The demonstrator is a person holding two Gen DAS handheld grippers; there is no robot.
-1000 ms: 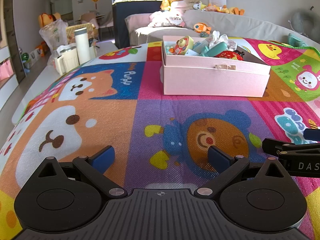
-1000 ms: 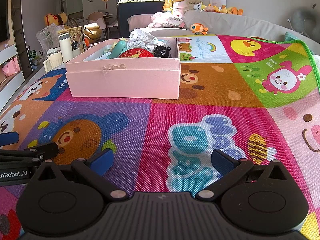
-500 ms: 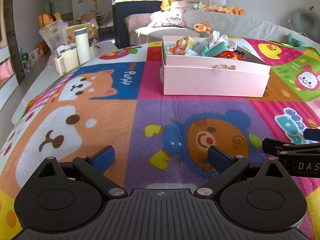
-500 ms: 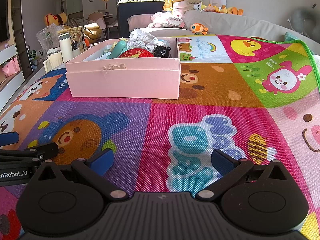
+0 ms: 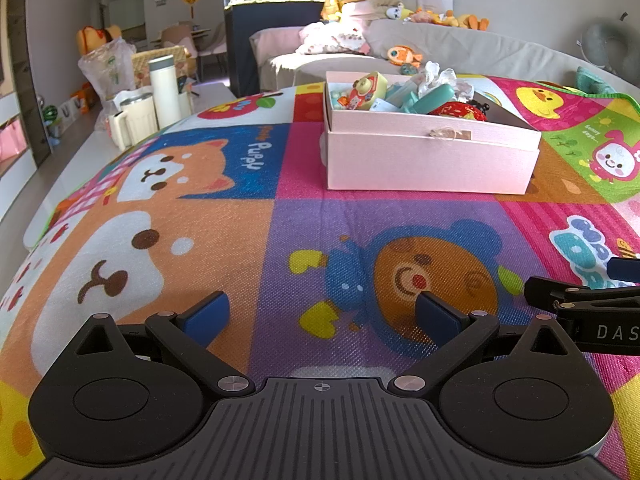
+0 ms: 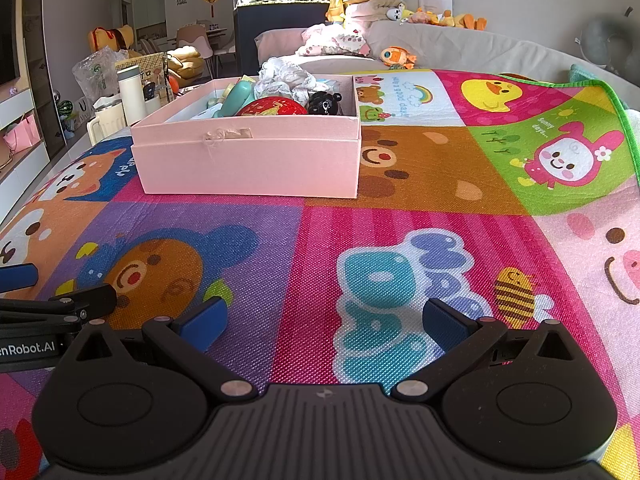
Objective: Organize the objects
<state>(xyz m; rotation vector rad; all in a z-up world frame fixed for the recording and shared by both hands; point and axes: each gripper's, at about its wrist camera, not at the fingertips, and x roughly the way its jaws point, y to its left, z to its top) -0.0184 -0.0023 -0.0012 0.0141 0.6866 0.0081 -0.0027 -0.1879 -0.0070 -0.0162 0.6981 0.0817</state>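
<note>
Pink box (image 5: 428,160) lies long side facing both spread, empty tongs (image 5: 320,314) (image 6: 326,320).

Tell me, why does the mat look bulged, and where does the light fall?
Left wrist view: the fisheye lens bows the mat into a dome; sunlight falls on the pink box, sharp throughout. Right wrist view: the same curving bends the mat's green edge, and the box casts a short shadow toward the camera.

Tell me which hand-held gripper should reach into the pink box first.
Probably the right hand-held gripper: in its view the pink box sits nearer and squarer. The left hand-held gripper, equally open and empty, sees it farther off, at an angle.
</note>
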